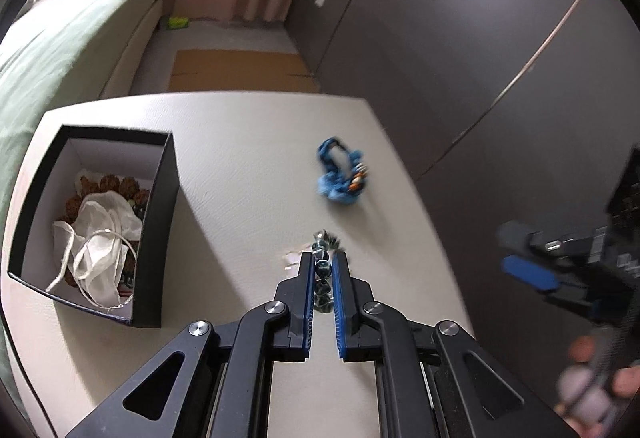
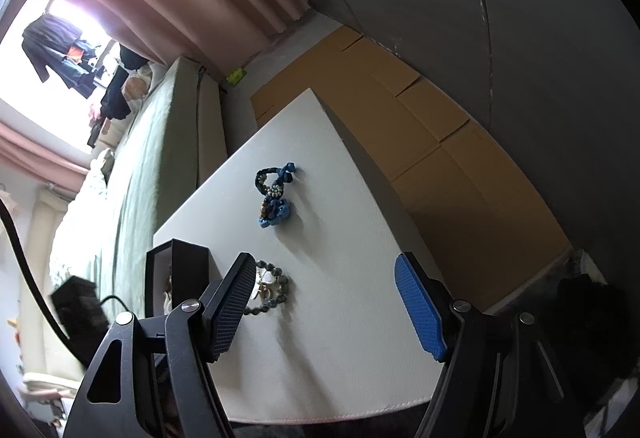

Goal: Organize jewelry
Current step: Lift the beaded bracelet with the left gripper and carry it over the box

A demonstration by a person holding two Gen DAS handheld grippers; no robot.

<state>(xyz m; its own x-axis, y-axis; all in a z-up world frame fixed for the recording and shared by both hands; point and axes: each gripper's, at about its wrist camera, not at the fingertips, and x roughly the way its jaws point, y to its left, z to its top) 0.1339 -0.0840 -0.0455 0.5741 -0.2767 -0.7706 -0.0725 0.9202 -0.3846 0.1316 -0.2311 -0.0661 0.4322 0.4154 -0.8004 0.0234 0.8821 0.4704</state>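
A: What carries everything?

B: A pale table (image 1: 224, 157). Its far edge drops to a floor with flattened cardboard (image 1: 240, 71), a dark wall runs close along its right edge, and a green-covered bed (image 1: 60, 49) lies beyond its left edge.

A: Where is there open room?

B: The middle of the tabletop is bare, from the box across to the right edge. The black box (image 1: 160, 230) sits near the table's left edge, open-topped, with a white cloth pouch (image 1: 100, 238) and brown beads (image 1: 116, 183) inside.

A: And the grippers?

B: The left gripper (image 1: 323, 270) has its blue pads pinched nearly together on a dark beaded bracelet (image 1: 323, 278), which shows between the fingers and pokes out past their tips. In the right wrist view the same bracelet (image 2: 276, 290) shows curled beside the box. The right gripper (image 2: 326, 302) hangs over the table's near right part with jaws spread wide and nothing between them.

A: Any other jewelry?

B: A blue knotted bracelet (image 1: 340, 175) with small pale and orange beads lies loose on the far right of the table, near that edge and well apart from the box.
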